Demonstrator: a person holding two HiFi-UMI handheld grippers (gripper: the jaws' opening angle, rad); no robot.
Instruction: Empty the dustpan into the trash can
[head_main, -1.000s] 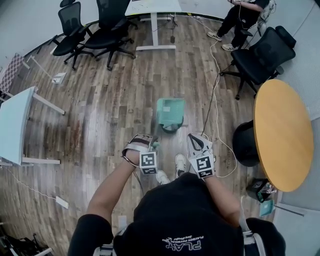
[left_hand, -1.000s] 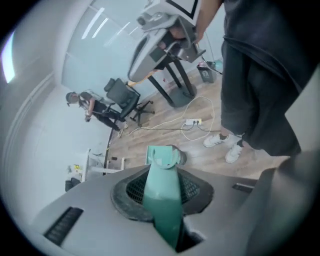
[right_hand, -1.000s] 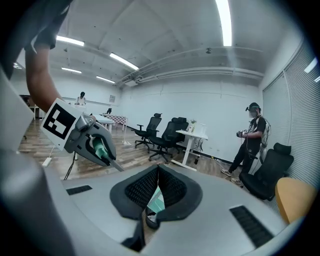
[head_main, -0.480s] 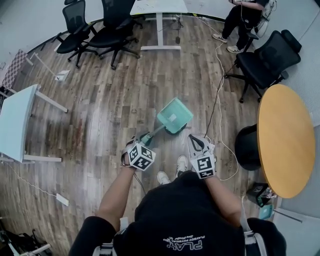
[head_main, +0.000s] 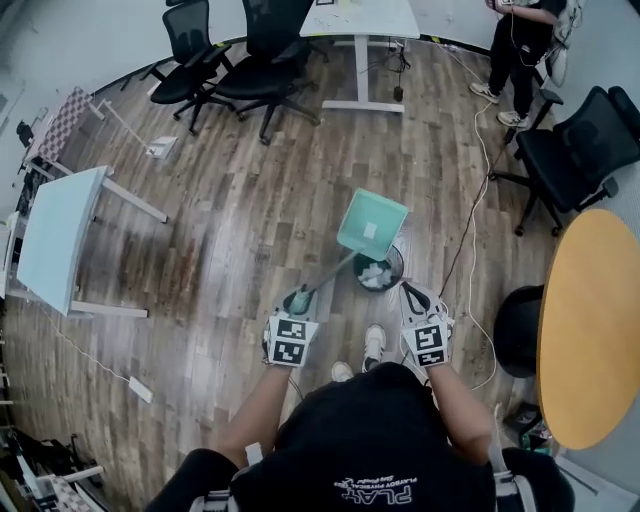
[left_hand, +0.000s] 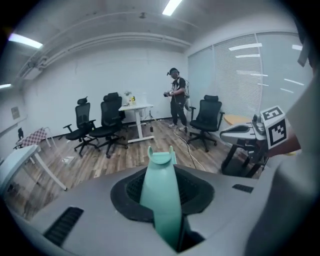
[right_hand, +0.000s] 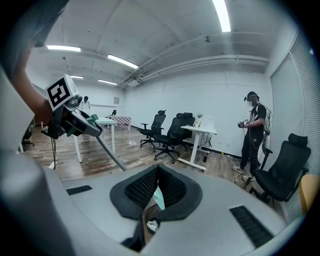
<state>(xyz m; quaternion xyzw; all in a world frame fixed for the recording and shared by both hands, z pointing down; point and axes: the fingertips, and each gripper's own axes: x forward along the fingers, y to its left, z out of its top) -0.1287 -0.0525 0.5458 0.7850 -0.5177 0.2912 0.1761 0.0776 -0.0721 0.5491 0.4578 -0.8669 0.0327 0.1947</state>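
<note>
A teal dustpan (head_main: 372, 222) on a long handle hangs tilted just above the far rim of a small black trash can (head_main: 399, 268), which has white scraps inside. My left gripper (head_main: 298, 305) is shut on the teal grip end of the handle (left_hand: 160, 195), which runs up between its pads. My right gripper (head_main: 416, 300) hovers beside the can's near right side, jaws shut with nothing held. In the right gripper view the pads (right_hand: 172, 187) meet, and the left gripper (right_hand: 75, 122) with the handle rod (right_hand: 112, 155) shows at the left.
Black office chairs (head_main: 270, 60) and a white desk (head_main: 365, 20) stand at the far side, where a person (head_main: 525, 40) also stands. A round wooden table (head_main: 590, 320), a black chair (head_main: 585, 150) and a floor cable (head_main: 470, 210) lie right; a white table (head_main: 60, 240) left.
The dustpan went from lying level over the can to tilted and lifted as my left gripper rolled. White scraps now show in the can. My right gripper shifted slightly toward the can.
</note>
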